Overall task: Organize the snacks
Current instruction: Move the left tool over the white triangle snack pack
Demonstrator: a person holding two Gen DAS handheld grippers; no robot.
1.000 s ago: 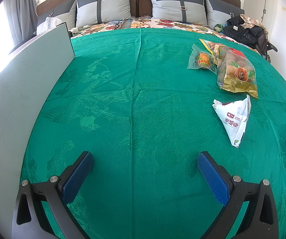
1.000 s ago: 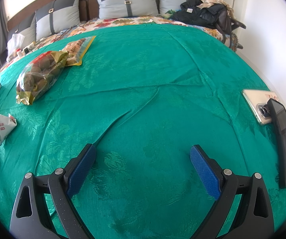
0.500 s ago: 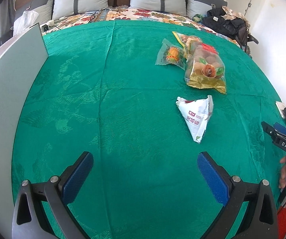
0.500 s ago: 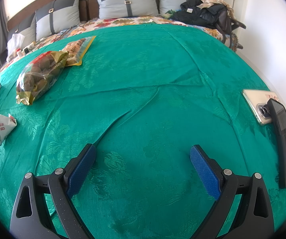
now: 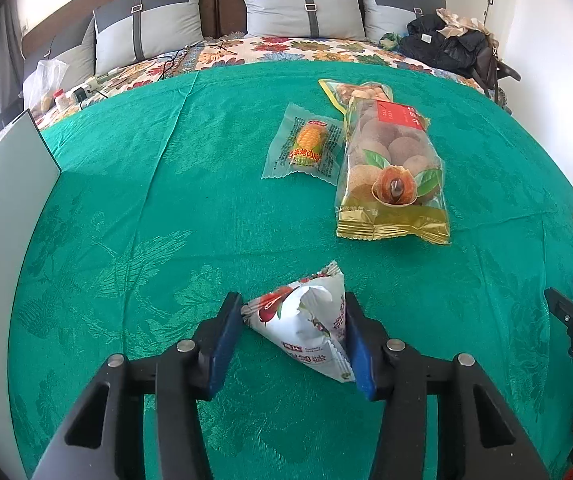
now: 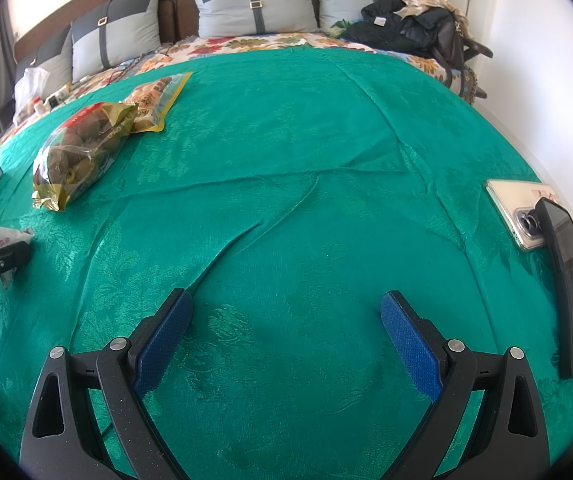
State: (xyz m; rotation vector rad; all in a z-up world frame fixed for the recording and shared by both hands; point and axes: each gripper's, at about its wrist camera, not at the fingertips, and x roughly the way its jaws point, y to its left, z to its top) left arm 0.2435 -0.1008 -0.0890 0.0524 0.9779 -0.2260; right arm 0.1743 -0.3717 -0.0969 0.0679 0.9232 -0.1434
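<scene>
A white triangular snack packet (image 5: 306, 328) lies on the green bedspread (image 5: 206, 200). My left gripper (image 5: 292, 304) is closing on it, both blue pads touching its sides and the foil puffed up between them. From the right wrist view the same packet (image 6: 0, 236) shows at the far left, with the left gripper's black finger across it. Farther up the bed lie a corn packet (image 5: 306, 146), a gold-edged bag of brown fruit (image 5: 392, 172) and a yellow-edged bag (image 5: 356, 90). My right gripper (image 6: 286, 308) stands open over bare cloth.
A tall grey board (image 5: 2, 208) stands along the left edge. Two phones (image 6: 520, 212) (image 6: 570, 280) lie at the right edge of the bed. Dark clothing (image 5: 446, 44) is piled at the far right corner, with pillows (image 5: 302, 4) along the headboard.
My left gripper moved right and forward to the white packet and narrowed from wide open onto it. The right gripper kept still.
</scene>
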